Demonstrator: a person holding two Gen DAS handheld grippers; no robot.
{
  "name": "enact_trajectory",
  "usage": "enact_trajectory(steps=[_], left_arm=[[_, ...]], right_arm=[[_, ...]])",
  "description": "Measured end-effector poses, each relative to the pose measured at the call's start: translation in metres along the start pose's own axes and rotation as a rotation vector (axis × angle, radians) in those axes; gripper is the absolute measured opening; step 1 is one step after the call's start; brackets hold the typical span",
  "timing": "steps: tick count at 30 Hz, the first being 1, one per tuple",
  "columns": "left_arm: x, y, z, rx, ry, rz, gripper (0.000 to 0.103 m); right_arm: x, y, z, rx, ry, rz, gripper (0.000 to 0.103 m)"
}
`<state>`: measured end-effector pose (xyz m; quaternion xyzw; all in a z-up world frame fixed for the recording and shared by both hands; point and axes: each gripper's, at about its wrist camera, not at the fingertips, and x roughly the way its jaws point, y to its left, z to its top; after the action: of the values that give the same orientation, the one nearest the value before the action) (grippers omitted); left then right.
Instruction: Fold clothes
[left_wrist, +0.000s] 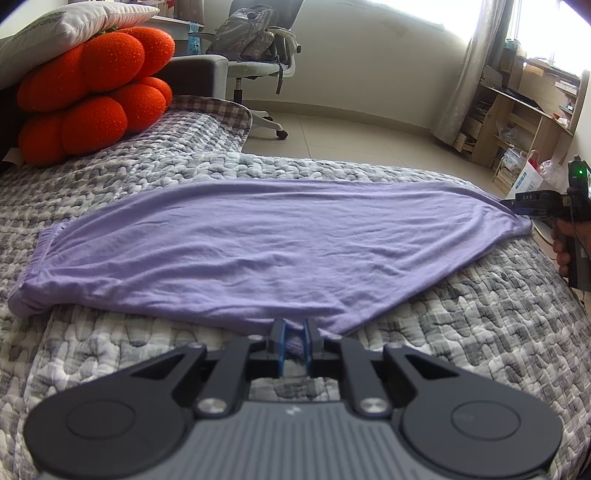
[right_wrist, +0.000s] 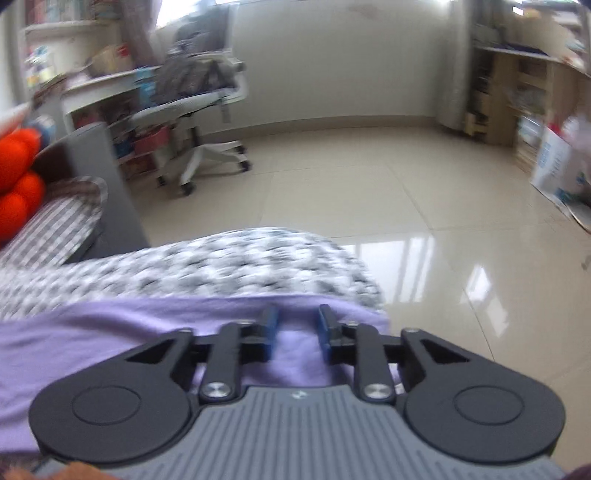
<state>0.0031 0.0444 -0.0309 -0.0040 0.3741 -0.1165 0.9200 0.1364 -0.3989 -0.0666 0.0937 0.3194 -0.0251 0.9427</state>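
We see a lilac garment (left_wrist: 258, 243) spread flat across the middle of the left wrist frame, lying on a bed covered by a grey-and-white quilted blanket (left_wrist: 480, 332). At the bottom centre of that frame our left gripper (left_wrist: 294, 338) has its jaws drawn close together on the near hem of the garment, a small bunch of lilac cloth pinched between the blue pads. At the right edge of the same frame the right gripper (left_wrist: 517, 211) sits at the garment's far right corner, held by a hand (left_wrist: 561, 251), and its tips meet the cloth there, though from this side we cannot tell how the jaws stand. In the blurred right wrist frame the right gripper (right_wrist: 295, 328) shows its jaws parted with a clear gap, the garment (right_wrist: 110, 332) lying beneath and between them in the lower half of the frame, and the blanket (right_wrist: 221, 266) just beyond. In the upper left of the left wrist frame an orange plush cushion (left_wrist: 96, 92) rests on the bed beneath a white pillow (left_wrist: 74, 22). An office chair (left_wrist: 258, 55) carrying a backpack stands on the tiled floor (left_wrist: 369, 136) at the top centre, and wooden shelves (left_wrist: 517, 110) fill the upper right.
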Motion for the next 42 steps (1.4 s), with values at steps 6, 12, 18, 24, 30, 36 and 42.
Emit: enact_trajectory(steps=[6,12,18,24,30,36,42], left_arm=[[0.002,0.001,0.000,-0.001,0.001,-0.001,0.011],[0.002,0.003,0.000,-0.001,0.004,-0.003,0.011],[0.002,0.003,0.002,-0.016,0.010,-0.008,0.011],[0.002,0.005,0.002,-0.022,0.012,-0.008,0.012],[0.002,0.003,0.002,-0.016,0.014,-0.004,0.012],[0.000,0.004,0.001,-0.014,0.016,-0.001,0.017],[-0.001,0.006,0.001,-0.023,0.020,-0.003,0.019]], right_arm=[[0.007,-0.014,-0.002,0.055,0.022,-0.093,0.035],[0.005,-0.031,-0.005,0.124,0.103,-0.237,0.035],[-0.022,-0.045,0.001,0.230,0.065,-0.220,0.043],[-0.034,-0.034,0.008,0.237,0.064,-0.125,0.044],[-0.031,-0.001,0.007,0.120,0.144,0.038,0.044],[-0.019,-0.001,-0.004,0.047,0.189,-0.074,0.061],[-0.025,-0.004,-0.001,0.031,0.184,-0.184,0.061]])
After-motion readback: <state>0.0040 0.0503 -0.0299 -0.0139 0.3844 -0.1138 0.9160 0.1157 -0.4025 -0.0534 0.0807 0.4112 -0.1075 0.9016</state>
